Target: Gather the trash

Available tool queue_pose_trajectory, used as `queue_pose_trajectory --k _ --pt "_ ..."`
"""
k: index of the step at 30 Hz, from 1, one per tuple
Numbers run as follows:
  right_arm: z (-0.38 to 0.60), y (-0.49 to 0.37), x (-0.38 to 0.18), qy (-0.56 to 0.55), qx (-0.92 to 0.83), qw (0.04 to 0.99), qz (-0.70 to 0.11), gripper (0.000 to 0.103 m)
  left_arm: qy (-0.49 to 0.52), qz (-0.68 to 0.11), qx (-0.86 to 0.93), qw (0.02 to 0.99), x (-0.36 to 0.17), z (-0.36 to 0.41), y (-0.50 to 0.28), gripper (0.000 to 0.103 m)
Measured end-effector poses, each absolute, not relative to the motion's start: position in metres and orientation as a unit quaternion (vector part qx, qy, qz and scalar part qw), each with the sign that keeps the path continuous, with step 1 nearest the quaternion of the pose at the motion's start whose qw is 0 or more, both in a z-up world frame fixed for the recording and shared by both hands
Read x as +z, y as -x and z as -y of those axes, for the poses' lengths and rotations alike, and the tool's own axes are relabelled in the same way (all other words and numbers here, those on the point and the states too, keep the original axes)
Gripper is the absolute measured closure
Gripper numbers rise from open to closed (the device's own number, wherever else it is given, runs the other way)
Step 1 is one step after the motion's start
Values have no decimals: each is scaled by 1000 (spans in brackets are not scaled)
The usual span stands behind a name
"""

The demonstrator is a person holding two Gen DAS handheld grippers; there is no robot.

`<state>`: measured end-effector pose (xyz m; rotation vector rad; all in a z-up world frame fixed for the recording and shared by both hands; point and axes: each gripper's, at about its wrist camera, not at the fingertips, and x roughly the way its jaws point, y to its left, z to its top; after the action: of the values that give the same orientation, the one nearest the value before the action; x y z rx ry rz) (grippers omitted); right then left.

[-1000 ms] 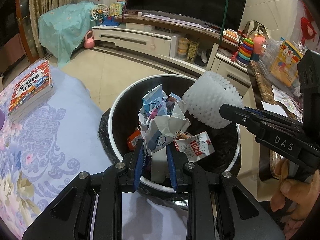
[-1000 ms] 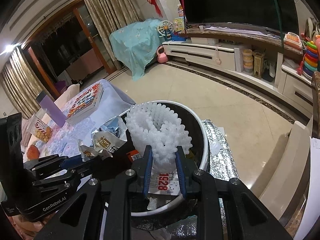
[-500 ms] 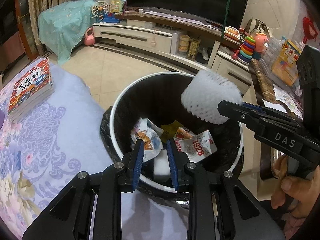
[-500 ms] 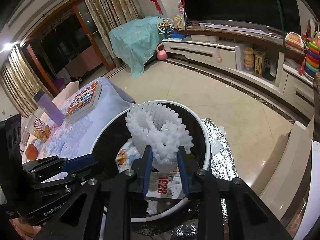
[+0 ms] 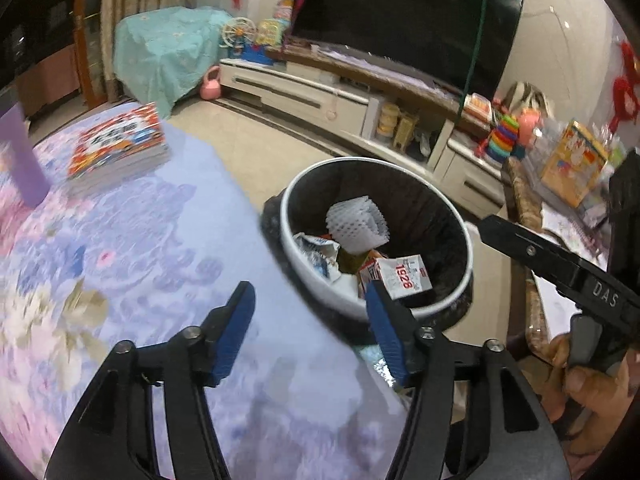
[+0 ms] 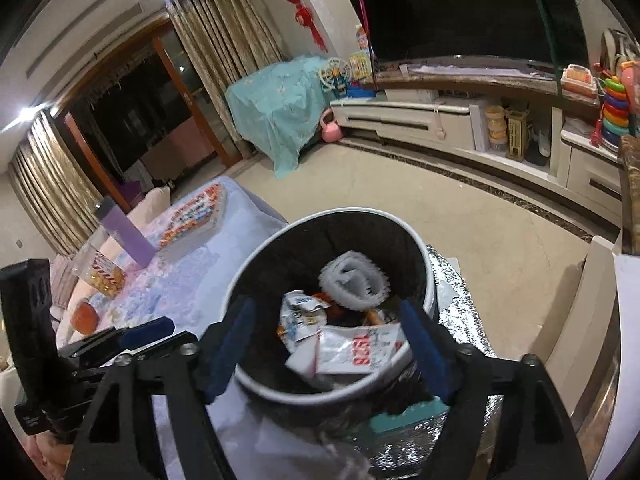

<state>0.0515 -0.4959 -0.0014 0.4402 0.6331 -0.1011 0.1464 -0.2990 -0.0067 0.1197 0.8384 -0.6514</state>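
Both the left gripper (image 5: 308, 322) and right gripper (image 6: 328, 344) have wide, empty jaws; the foam net (image 6: 354, 284) lies inside the trash bin (image 6: 424, 264).

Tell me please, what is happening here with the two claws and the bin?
A person is collecting trash with a handheld claw in each hand. Both the left claw and the right claw are open and empty, above the round trash bin beside the floral-covered table. The white foam fruit net lies inside the bin on crumpled wrappers and a white "1928" packet. A stack of books and a purple bottle sit on the table.
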Motion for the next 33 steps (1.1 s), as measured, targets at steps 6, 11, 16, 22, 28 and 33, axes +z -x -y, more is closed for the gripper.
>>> queue_pose_trajectory --k 6,11,16,22,28,33 --pt "467 -10 9 -225 -56 934 -271 9 -6 -375 -293 880 4 246 -111 22" --pt "439 18 20 -206 -69 946 -242 3 20 -336 -283 898 22 209 -83 17" --pt "410 41 47 -163 -80 963 -199 0 15 -277 -279 920 47 183 -52 10" --pt "380 77 65 -122 -109 980 -118 0 13 -172 -217 961 48 154 -11 0" --pt "360 79 35 -66 -145 982 -99 0 3 -158 -172 972 25 146 -5 0" --pt "350 75 19 -42 -154 981 -109 0 -5 -153 -155 976 17 141 3 0"
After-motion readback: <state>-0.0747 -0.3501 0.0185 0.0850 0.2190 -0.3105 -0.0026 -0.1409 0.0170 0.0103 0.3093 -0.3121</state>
